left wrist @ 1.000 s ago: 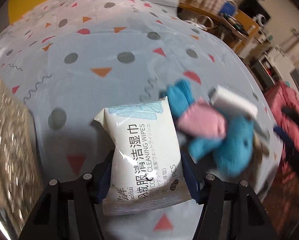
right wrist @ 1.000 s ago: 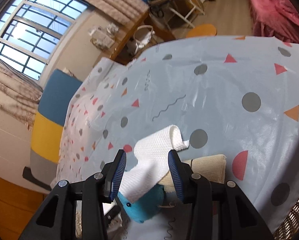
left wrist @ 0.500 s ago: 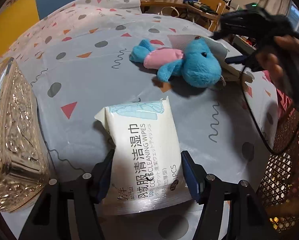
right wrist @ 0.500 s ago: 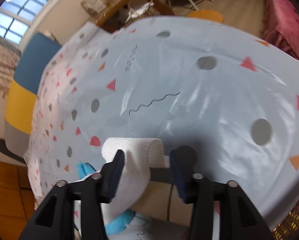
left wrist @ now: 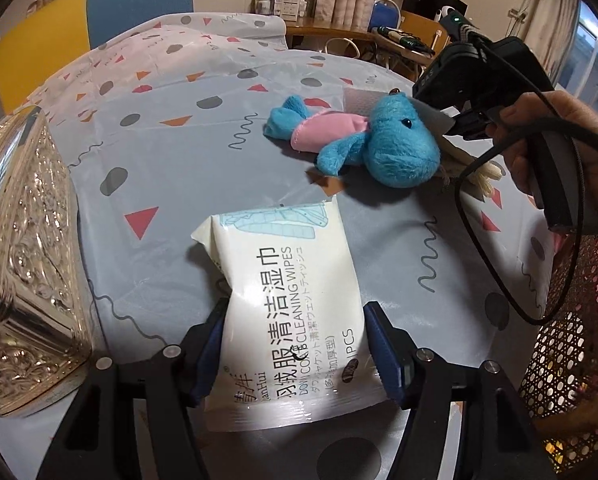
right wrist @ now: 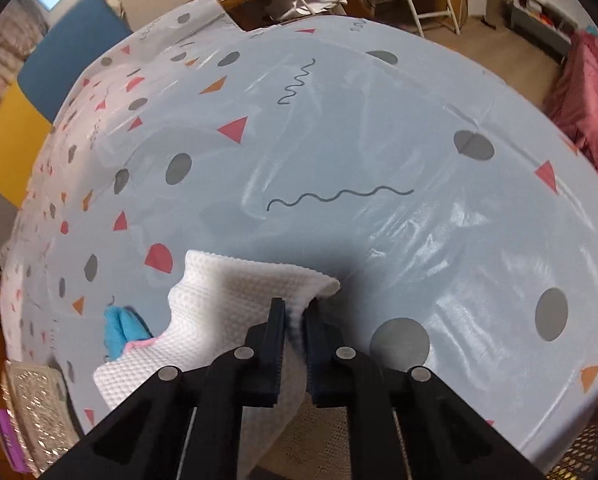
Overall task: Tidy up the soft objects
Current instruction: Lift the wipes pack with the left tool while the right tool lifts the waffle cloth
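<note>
My left gripper (left wrist: 295, 340) is shut on a white pack of cleaning wipes (left wrist: 287, 296) and holds it over the patterned tablecloth (left wrist: 203, 152). A blue plush toy with a pink shirt (left wrist: 363, 140) lies on the cloth farther off. My right gripper (right wrist: 295, 312) is shut on a white waffle cloth (right wrist: 227, 312); it also shows in the left wrist view (left wrist: 471, 120) behind the plush head. The plush's blue leg (right wrist: 121, 326) shows under the white cloth.
A shiny gold embossed box (left wrist: 23, 264) stands at the left, also seen in the right wrist view (right wrist: 31, 404). A beige woven cloth (left wrist: 479, 172) lies beside the plush. A cane basket (left wrist: 559, 344) is at the right. Chairs and a desk stand beyond the table.
My right gripper's jaws have closed onto the white waffle cloth. My left gripper has swung toward the gold box with the wipes pack still held.
</note>
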A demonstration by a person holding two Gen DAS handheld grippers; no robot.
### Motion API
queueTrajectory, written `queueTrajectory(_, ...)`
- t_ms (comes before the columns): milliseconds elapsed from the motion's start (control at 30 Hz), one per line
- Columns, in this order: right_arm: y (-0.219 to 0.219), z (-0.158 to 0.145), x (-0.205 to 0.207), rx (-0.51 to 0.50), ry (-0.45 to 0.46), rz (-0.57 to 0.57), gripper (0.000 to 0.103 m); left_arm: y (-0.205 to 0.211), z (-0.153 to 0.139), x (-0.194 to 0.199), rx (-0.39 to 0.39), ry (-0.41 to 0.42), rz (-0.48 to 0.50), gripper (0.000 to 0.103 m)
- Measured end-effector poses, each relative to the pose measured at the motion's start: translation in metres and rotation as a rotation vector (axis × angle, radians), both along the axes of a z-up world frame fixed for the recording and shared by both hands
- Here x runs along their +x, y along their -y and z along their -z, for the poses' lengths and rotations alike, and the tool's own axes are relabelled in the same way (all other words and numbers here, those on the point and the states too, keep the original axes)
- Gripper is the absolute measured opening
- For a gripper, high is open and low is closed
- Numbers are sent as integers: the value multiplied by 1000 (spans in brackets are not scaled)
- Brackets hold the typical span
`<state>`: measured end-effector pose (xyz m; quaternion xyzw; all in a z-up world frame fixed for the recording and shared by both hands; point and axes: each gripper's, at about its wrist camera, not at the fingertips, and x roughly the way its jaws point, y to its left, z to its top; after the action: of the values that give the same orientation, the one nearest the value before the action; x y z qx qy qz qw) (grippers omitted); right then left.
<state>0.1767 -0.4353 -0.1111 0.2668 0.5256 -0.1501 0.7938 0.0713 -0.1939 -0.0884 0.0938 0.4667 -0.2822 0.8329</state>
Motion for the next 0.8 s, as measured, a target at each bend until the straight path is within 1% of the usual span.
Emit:
queueTrajectory(100, -2, 6, 7, -14, -15, -36, 11, 1, 1, 0, 4, 2, 9, 66)
queueTrajectory(200, 5, 9, 5, 20, 21, -9, 12, 0, 1, -2, 1, 9, 7, 66)
queueTrajectory(233, 9, 9, 3, 45, 31, 3, 12, 0, 2, 0, 0, 10, 6, 66)
queueTrajectory(267, 13, 8, 2, 74, 37, 21, 17, -1, 2, -1, -3, 10, 5, 66)
queueTrajectory(300, 19, 10, 0, 132, 55, 50, 20, -2, 2, -1, -4, 10, 6, 66)
queueTrajectory(333, 22, 11, -1, 162, 67, 65, 24, -2, 2, -2, -5, 11, 7, 67)
queueTrajectory(400, 27, 11, -3, 212, 87, 87, 32, -3, 2, -3, -8, 12, 7, 67)
queueTrajectory(467, 27, 10, -3, 248, 108, 93, 49, -2, 2, -3, -7, 13, 5, 67)
queueTrajectory(500, 25, 9, -1, 256, 118, 80, 55, -2, 2, -3, -7, 14, 3, 67)
queueTrajectory(533, 23, 7, 0, 255, 124, 60, 68, -2, 2, -3, -7, 16, 2, 67)
queueTrajectory(567, 18, 5, 3, 246, 127, 33, 79, -1, 2, -3, -7, 18, 1, 67)
queueTrajectory(600, 5, 4, 15, 201, 120, -19, 82, -1, 3, -3, -7, 19, 1, 67)
queueTrajectory(633, -3, 3, 20, 147, 102, -65, 84, -2, 3, -3, -10, 18, 0, 67)
queueTrajectory(700, -23, 1, 29, 3, 49, -174, 84, -2, 3, -3, -14, 19, -2, 67)
queueTrajectory(733, -31, 1, 32, -51, 25, -203, 84, -2, 3, -3, -14, 20, -2, 67)
queueTrajectory(767, -35, 2, 33, -79, 15, -216, 84, -2, 4, -3, -16, 20, -3, 67)
queueTrajectory(800, -36, 1, 34, -85, 11, -218, 84, -3, 4, -4, -19, 21, -5, 67)
